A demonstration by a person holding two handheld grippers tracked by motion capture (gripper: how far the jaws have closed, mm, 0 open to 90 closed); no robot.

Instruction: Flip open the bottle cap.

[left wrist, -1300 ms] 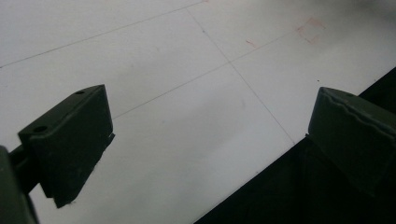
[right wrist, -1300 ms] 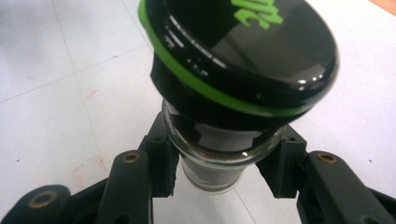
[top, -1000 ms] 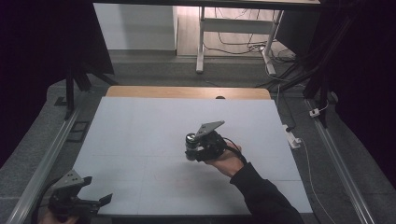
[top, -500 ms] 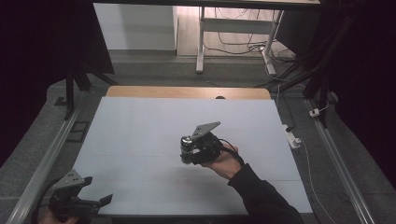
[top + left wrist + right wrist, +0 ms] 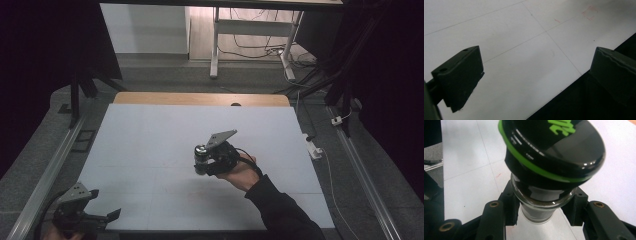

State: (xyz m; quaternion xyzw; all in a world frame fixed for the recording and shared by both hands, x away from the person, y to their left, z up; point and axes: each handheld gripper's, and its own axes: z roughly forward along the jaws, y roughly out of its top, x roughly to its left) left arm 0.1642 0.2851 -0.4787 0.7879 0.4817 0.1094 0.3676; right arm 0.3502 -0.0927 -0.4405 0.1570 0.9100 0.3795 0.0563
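Observation:
A small glass jar point(image 5: 544, 202) with a black lid ringed in green point(image 5: 554, 147) is clamped at its neck between the jaws of my right gripper point(image 5: 541, 213). In the high view that jar point(image 5: 200, 153) is held just above the middle of the white table point(image 5: 145, 135), and my right gripper point(image 5: 204, 162) is shut on it with its grey plate pointing up. My left gripper point(image 5: 107, 219) hovers at the table's near left corner, open and holding nothing. Its fingers point(image 5: 459, 75) stand wide apart over the table's front edge.
A wooden strip point(image 5: 200, 98) runs along the table's far edge. A white power strip point(image 5: 314, 148) lies on the grey floor to the right. Metal rails point(image 5: 47, 172) flank both sides. A table frame and cables point(image 5: 260, 45) stand beyond.
My right gripper has drifted slightly left and toward the person with the jar still in it. The left gripper has barely moved.

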